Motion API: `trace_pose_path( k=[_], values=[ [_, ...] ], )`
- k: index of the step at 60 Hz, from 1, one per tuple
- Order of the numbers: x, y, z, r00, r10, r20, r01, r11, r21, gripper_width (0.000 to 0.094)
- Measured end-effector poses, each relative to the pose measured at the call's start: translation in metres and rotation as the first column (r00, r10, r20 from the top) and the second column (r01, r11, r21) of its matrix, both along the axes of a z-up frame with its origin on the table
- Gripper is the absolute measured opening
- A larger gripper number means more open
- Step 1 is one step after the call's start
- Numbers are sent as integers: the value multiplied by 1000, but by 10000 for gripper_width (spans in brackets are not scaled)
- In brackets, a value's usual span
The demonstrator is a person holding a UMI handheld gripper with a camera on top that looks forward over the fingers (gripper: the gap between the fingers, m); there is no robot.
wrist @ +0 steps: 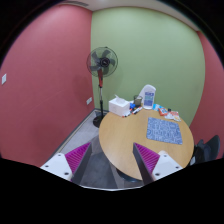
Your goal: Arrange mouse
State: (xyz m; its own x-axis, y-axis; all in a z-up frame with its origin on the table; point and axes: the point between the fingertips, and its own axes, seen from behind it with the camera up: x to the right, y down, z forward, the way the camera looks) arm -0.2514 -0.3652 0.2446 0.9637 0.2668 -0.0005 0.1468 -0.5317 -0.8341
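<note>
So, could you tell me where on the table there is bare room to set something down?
The near half of the round table, between the open gripper and the blue mat, is bare wood. The far edge is crowded: a white box, a bottle and small items sit there. The fan stands on the floor beyond.

Even, soft indoor light; strong fisheye bending toward edges; mild blur
</note>
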Motion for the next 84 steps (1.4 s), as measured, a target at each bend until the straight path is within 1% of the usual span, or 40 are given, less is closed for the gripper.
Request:
trace_pose_path(
  k=[5, 7, 8, 9, 13, 20, 31, 37, 44, 47, 50, 58, 61, 64, 66, 69, 73, 78, 79, 80, 84],
  values=[
    [13, -6, -15, 1000, -23, 4, 23, 999, -29, 843],
    [28, -1, -38, 1000, -29, 4, 29, 999, -35, 844],
    [29, -4, -36, 999, -38, 5, 38, 998, -46, 844],
    [39, -1, -50, 999, -38, 5, 39, 998, -44, 844],
    [63, -2, -73, 998, -59, 20, 60, 996, -64, 843],
    [117, 1, -127, 993, -102, 66, 107, 992, -70, 845],
    [184, 45, -182, 982, -180, 63, 183, 982, -45, 844],
    [205, 76, -209, 976, -214, 38, 216, 975, -58, 843],
    [218, 105, -236, 969, -247, 23, 248, 963, -104, 842],
    [225, 114, -240, 965, -260, 21, 261, 960, -105, 854],
    [227, 124, -242, 965, -263, 21, 263, 960, -99, 838],
    [229, 150, -243, 969, -248, 2, 247, 965, -91, 828],
    [231, 158, -245, 970, -242, 12, 242, 966, -94, 796],
    [234, 163, -250, 970, -240, 29, 242, 965, -100, 722],
    [237, 165, -254, 969, -241, 44, 245, 964, -108, 653],
    [238, 171, -254, 970, -239, 37, 242, 965, -99, 574],
    [237, 174, -253, 976, -216, 34, 218, 971, -95, 537],
    [235, 176, -253, 983, -177, 40, 180, 979, -97, 465],
    [234, 176, -253, 985, -168, 42, 171, 980, -100, 463],
    [233, 177, -252, 986, -158, 45, 162, 981, -102, 439],
    [232, 177, -247, 988, -148, 45, 152, 982, -112, 404]
  ],
)
